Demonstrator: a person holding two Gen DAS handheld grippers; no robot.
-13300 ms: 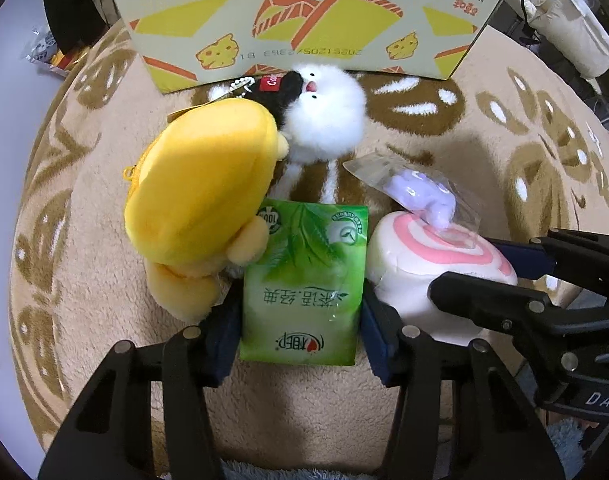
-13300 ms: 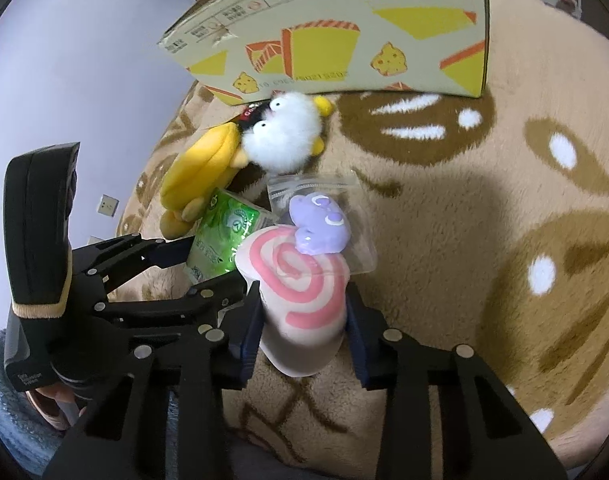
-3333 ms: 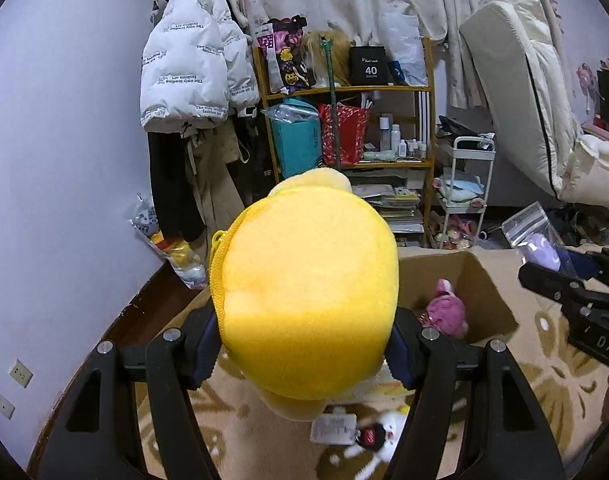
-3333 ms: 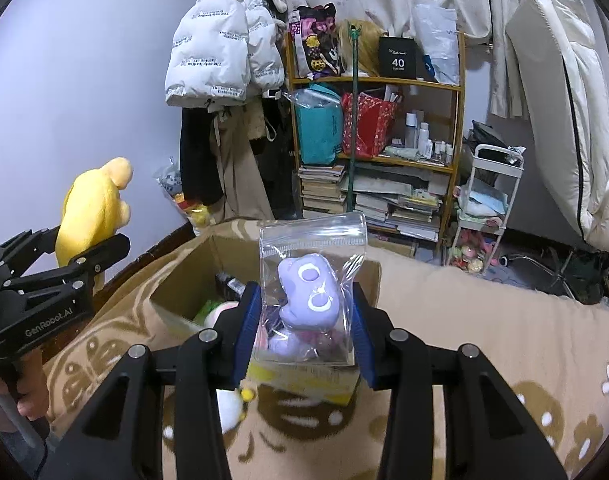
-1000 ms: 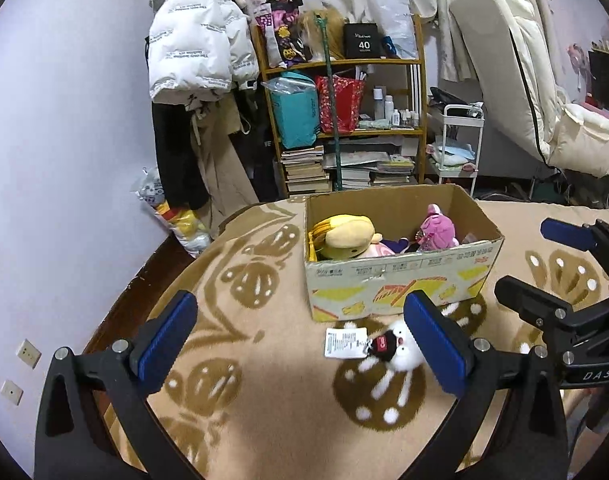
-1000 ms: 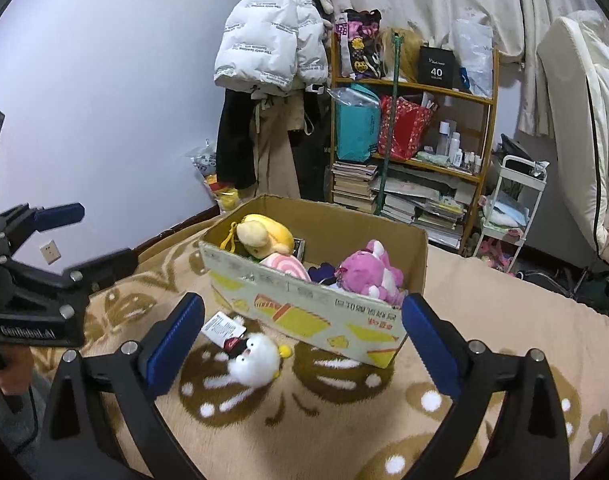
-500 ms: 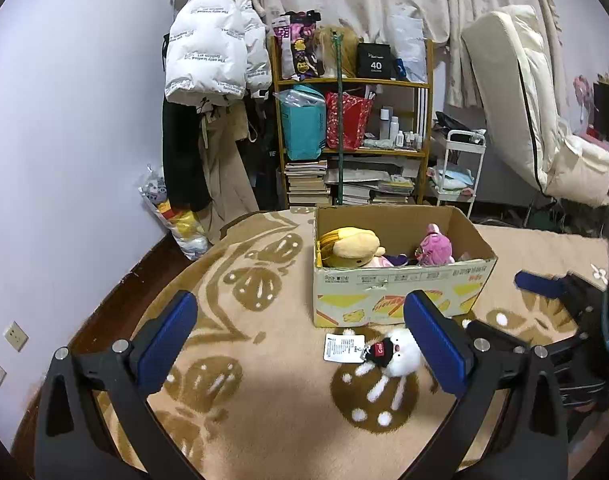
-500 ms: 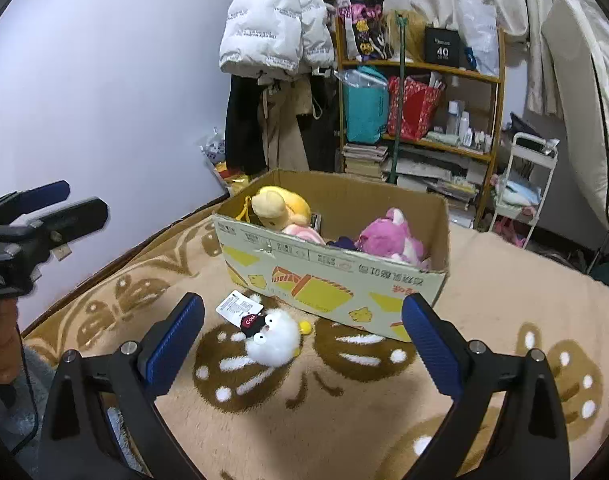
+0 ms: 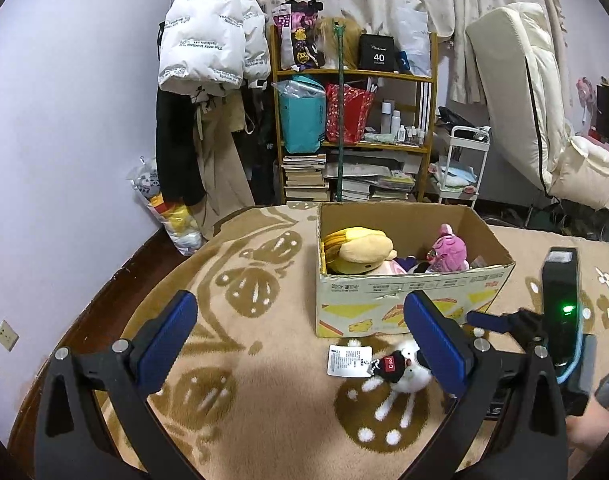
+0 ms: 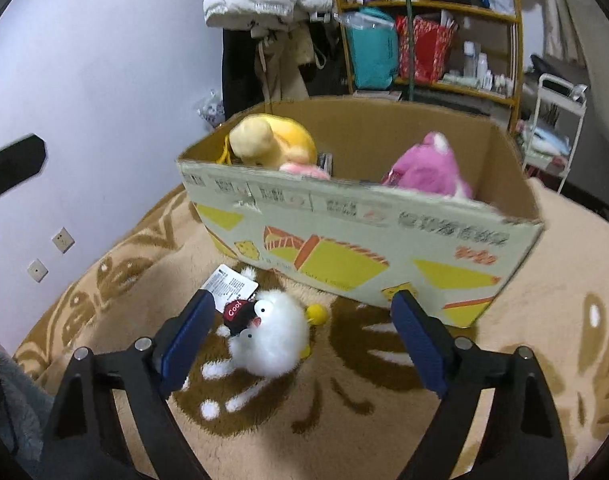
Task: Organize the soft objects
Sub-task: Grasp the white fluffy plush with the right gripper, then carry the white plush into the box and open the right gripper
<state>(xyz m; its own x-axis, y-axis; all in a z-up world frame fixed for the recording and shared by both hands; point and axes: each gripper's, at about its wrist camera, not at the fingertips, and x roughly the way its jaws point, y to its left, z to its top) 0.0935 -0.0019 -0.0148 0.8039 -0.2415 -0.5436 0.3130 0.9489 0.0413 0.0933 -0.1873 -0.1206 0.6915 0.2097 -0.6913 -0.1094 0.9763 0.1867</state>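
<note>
Plush toys mostly sorted: I count a yellow plush (image 9: 360,249) and a pink plush (image 9: 450,249) already lying inside the cardboard box (image 10: 344,236), with a pale pink item partly hidden between them. One piece is left out, judging by what I can see: the white fluffy toy (image 10: 274,340).

Location: white fluffy toy lies on the rug (image 10: 524,360), just beside the near wall of the box, toward its left corner. Paper tag (image 10: 230,286) trails from it toward the box.

Appearance: round, long white fur, small black cap with red lettering, googly eyes, a yellow nub on the side facing the box. Looks light and squashy; fur should compress under the pads, so I judge a grip across the body safer than at the tag.

Left gripper (image 9: 300,340): spread wide, holding nothing. Right gripper (image 10: 304,340): likewise spread wide and bare, hovering low with the white toy between its fingers' lines but not touched.

Estimate: one pick-and-drop remaining.
</note>
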